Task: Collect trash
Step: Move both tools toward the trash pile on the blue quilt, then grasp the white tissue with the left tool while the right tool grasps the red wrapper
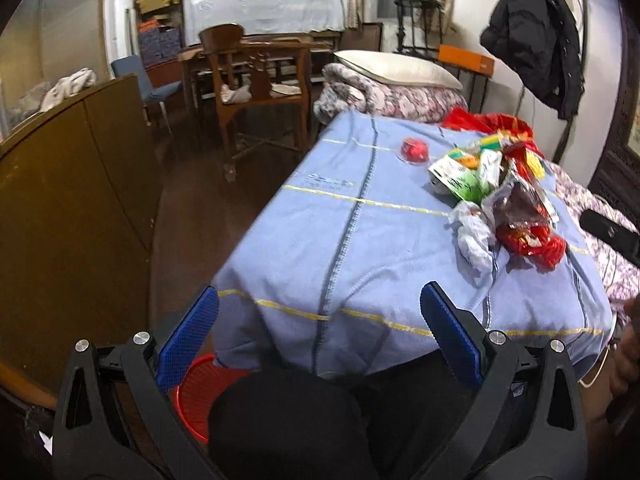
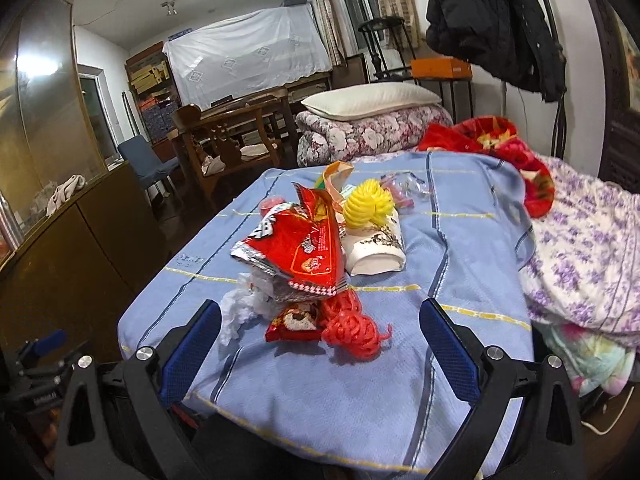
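Trash sits in one loose heap on the blue cloth (image 2: 460, 248) of a small table, at about twelve o'clock from the right gripper (image 2: 320, 340) and two o'clock from the left gripper (image 1: 320, 324). From the right wrist view I count one large red snack bag (image 2: 304, 248), one small red wrapper (image 2: 292, 322), one red coil of plastic mesh (image 2: 356, 328), one yellow mesh coil (image 2: 366, 204), one white paper cup (image 2: 376, 250) lying on its side, and one crumpled white tissue (image 2: 240, 308); further scraps behind are too tangled to count. One red round piece (image 1: 415, 150) lies apart, at eleven o'clock from the heap in the left wrist view.

All of it looks light and soft. The foil bag is probably slippery and springy — best pinched at a flat crimped edge. The mesh coils should squash and catch well on the pads; the cup would likely crush, so take its rim gently. The tissue can be gripped anywhere.

Both grippers hang short of the table with fingers spread wide, holding nothing. A red basket (image 1: 200, 384) — likely the bin — stands on the floor at seven o'clock from the left gripper.
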